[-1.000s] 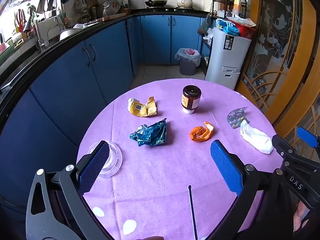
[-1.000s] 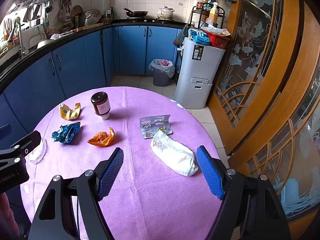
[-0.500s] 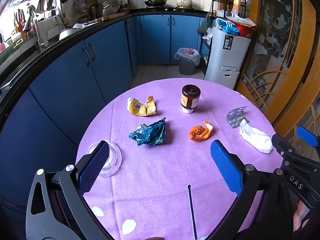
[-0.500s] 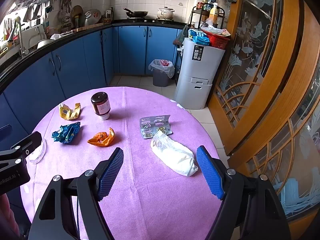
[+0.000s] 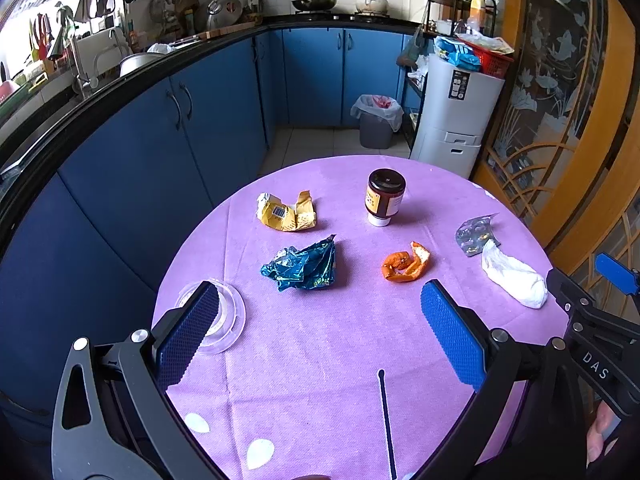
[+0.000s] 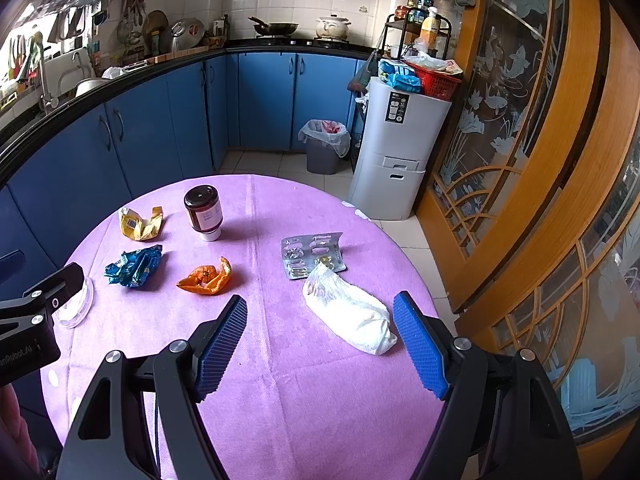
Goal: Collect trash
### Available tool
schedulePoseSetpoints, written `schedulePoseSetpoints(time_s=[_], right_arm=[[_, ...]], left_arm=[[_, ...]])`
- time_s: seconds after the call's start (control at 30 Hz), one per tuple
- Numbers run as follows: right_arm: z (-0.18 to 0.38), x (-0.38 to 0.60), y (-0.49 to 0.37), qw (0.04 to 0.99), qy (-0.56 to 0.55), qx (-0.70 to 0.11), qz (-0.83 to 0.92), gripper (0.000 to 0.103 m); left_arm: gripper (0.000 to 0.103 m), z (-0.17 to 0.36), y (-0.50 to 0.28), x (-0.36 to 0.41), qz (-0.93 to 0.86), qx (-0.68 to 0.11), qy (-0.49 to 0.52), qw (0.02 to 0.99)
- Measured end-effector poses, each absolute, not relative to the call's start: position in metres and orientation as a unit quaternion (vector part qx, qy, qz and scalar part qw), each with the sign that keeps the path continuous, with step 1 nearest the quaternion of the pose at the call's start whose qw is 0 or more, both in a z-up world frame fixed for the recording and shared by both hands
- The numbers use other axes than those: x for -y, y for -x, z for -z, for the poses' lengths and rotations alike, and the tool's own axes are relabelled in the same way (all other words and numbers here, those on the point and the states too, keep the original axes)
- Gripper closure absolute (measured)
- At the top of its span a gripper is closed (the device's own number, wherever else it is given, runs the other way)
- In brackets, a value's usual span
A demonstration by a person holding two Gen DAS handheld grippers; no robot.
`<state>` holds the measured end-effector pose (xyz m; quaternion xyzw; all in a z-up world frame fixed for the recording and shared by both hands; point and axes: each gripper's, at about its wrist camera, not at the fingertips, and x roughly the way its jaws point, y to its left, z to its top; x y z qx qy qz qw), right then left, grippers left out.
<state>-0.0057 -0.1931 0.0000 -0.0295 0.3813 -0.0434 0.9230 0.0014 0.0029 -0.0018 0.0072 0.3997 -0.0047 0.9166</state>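
Observation:
Trash lies on a round table with a purple cloth (image 5: 320, 360): a yellow wrapper (image 5: 286, 215), a crumpled blue wrapper (image 5: 302, 267), an orange peel (image 5: 404, 265), an empty pill blister (image 5: 474, 234), a white crumpled tissue (image 5: 512, 278) and a clear plastic lid (image 5: 224, 320). My left gripper (image 5: 320, 328) is open and empty above the table's near side, short of the blue wrapper. My right gripper (image 6: 320, 344) is open and empty, with the tissue (image 6: 348, 314) just beyond its fingertips. The peel (image 6: 206, 278) and blister (image 6: 314, 254) lie farther off.
A dark jar (image 5: 383, 196) stands upside down on its white cap at the far side of the table. A thin dark stick (image 5: 386, 420) lies near the front edge. A lined grey bin (image 5: 376, 120) stands on the floor by the blue cabinets, next to a white drawer unit (image 5: 456, 112).

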Motion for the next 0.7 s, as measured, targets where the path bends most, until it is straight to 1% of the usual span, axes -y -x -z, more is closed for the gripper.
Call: schedulePoseSetpoints(time_s=[0.7], right_arm=[[-0.0011,0.192,0.0049,0.923,0.031,-0.381,0.044,0.029]], left_arm=[[0.003,0.0008,-0.0019,-0.0036,0.006,-0.401,-0.006,0.916]])
